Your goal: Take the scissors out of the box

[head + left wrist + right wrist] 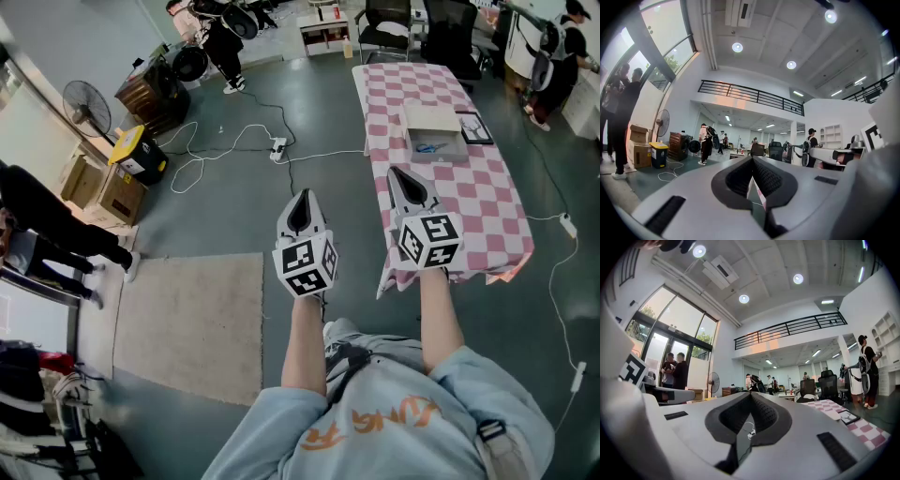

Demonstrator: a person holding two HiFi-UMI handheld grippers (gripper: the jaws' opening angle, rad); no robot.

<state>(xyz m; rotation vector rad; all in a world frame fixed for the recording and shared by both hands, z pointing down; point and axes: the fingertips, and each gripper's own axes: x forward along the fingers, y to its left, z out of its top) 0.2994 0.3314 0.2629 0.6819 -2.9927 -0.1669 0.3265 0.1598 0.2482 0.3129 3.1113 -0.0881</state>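
A table with a pink-and-white checked cloth (487, 202) stands ahead on the right. On it sits an open cardboard box (433, 120) with blue-handled scissors (430, 148) lying inside. My right gripper (401, 174) is shut and empty. It is held level over the table's near end, well short of the box. My left gripper (306, 195) is also shut and empty, level, over the grey floor to the left of the table. In the gripper views both sets of jaws meet at the tips, left gripper (751, 159) and right gripper (751, 394), with nothing between them. Only the room lies beyond.
A dark flat tablet-like thing (473, 127) lies beside the box. On the floor are a power strip with white cables (277, 147), a beige rug (192, 314), a yellow-lidded bin (136, 150) and a fan (86, 108). People stand at the left and back. Office chairs (384, 28) stand behind the table.
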